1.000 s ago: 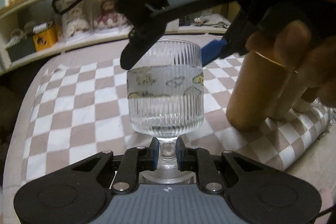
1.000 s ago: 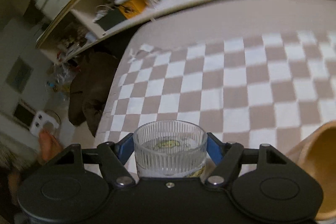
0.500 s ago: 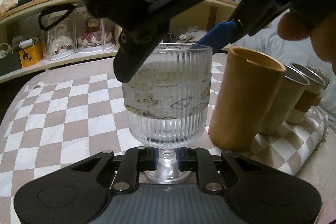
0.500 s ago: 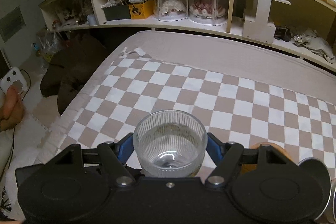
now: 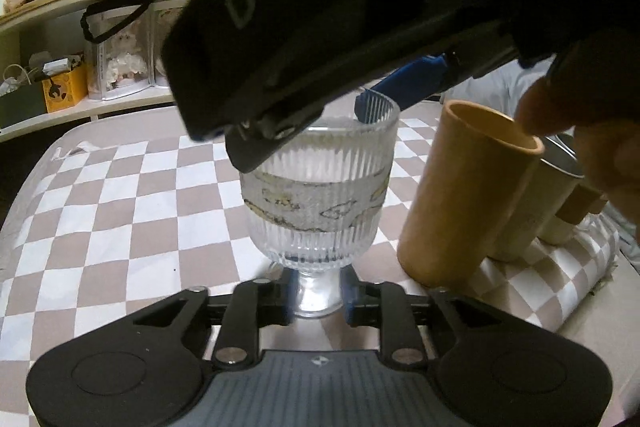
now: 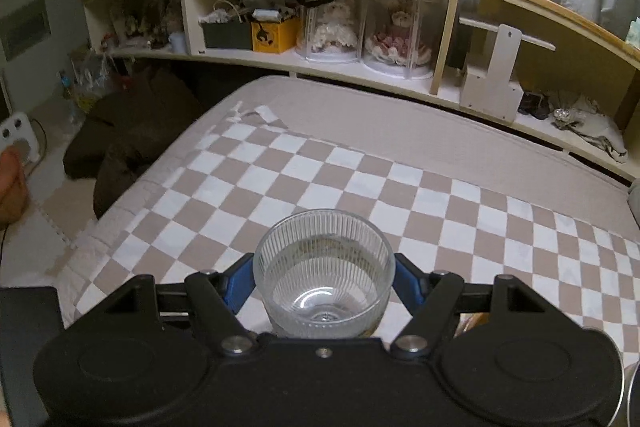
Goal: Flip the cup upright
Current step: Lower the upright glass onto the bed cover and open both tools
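A ribbed clear glass goblet (image 5: 316, 195) with a printed band stands upright on the checkered cloth (image 5: 120, 211). My left gripper (image 5: 316, 301) has its jaws parted on either side of the stem, with small gaps showing. My right gripper (image 6: 324, 277) comes from above; its blue fingers (image 6: 240, 285) stand on both sides of the goblet's bowl (image 6: 324, 279) near the rim. In the left wrist view the right gripper's black body (image 5: 360, 7) fills the top.
A tan cylindrical cup (image 5: 464, 195) stands just right of the goblet, with two more cups (image 5: 536, 203) behind it. A wooden shelf (image 6: 360, 39) with boxes and doll cases runs along the back. The cloth's left edge drops to the floor (image 6: 52, 207).
The left gripper's jaws have opened off the goblet's stem. The right gripper has lowered and levelled over the bowl. The goblet now stands upright on the cloth.
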A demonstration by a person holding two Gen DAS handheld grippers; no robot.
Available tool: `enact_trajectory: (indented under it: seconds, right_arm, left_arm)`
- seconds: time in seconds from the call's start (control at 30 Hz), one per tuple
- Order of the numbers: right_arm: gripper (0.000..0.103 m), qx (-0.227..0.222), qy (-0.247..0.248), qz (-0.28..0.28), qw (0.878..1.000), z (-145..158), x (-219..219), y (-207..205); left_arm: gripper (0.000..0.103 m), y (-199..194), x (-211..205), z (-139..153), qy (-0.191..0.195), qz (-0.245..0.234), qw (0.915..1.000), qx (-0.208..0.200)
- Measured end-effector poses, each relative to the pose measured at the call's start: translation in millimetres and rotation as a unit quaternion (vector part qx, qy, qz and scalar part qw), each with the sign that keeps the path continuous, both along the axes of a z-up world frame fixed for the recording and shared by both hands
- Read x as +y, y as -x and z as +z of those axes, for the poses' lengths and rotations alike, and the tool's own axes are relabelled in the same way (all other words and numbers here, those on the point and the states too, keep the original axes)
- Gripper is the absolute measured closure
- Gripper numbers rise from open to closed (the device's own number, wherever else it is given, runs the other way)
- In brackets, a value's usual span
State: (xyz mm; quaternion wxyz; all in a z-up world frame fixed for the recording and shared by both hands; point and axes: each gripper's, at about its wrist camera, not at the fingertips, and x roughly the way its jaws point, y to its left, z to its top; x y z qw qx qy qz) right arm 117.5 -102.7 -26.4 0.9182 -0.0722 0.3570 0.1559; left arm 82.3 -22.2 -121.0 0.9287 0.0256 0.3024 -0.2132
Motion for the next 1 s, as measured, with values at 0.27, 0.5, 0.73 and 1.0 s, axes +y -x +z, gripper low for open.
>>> enact_trajectory:
  seconds: [0.27,0.5,0.73,1.0]
  right_arm:
    - [0.03,0.01,-0.015,-0.011,1.0,0,-8,5]
    - [0.018,-0.024,-0.042,-0.02,0.999,16,-22,22]
    - [0.018,-0.066,-0.064,-0.028,0.995,32,-50,55]
    - [0.017,-0.109,-0.074,-0.053,0.99,32,-91,100]
  left_arm:
    - [0.061,12,8,14,-0.002,0.012,0.9996,0.024]
    - [0.052,35,19,40,0.002,0.023,0.9997,0.005]
    - [0.04,61,28,64,-0.016,0.077,0.9961,-0.039]
    - [0.016,87,38,96,-0.005,0.13,0.9888,-0.072]
